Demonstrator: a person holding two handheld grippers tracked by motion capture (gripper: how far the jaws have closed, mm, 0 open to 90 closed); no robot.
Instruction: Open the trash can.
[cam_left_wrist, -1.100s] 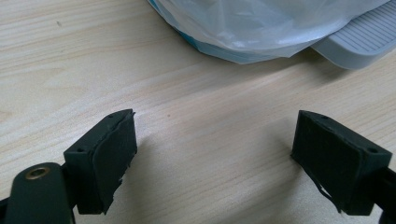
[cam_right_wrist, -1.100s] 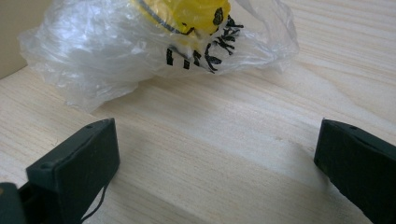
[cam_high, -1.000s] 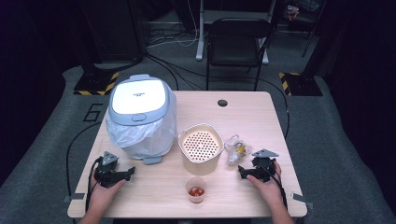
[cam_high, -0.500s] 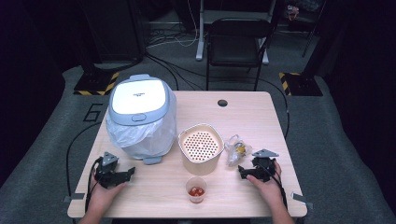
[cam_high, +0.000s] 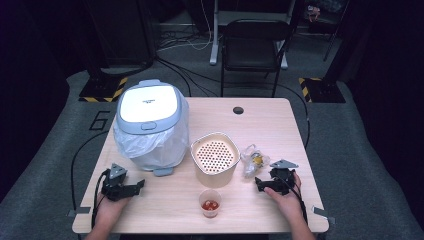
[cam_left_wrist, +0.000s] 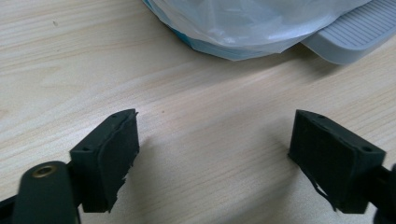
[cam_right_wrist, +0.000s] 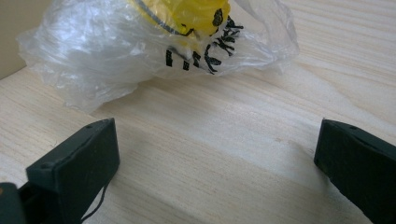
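Observation:
A grey-lidded bin (cam_high: 150, 125) lined with a clear plastic bag stands at the table's left, its foot pedal (cam_left_wrist: 355, 35) close ahead of my left gripper. A beige tub (cam_high: 215, 157) with a perforated insert sits mid-table. In front of it stands a small cup (cam_high: 210, 202) with red pieces inside. A crumpled clear bag (cam_right_wrist: 159, 46) with yellow contents lies right of the tub (cam_high: 251, 160). My left gripper (cam_high: 137, 186) rests open near the front left edge, nothing between its jaws (cam_left_wrist: 215, 158). My right gripper (cam_high: 259, 184) is open too, just short of the crumpled bag (cam_right_wrist: 215, 172).
The wooden table (cam_high: 260, 130) has a round cable hole (cam_high: 238, 110) near its far edge. A black chair (cam_high: 255, 50) stands behind the table, with cables on the floor around it. Dark stands with striped bases flank the back corners.

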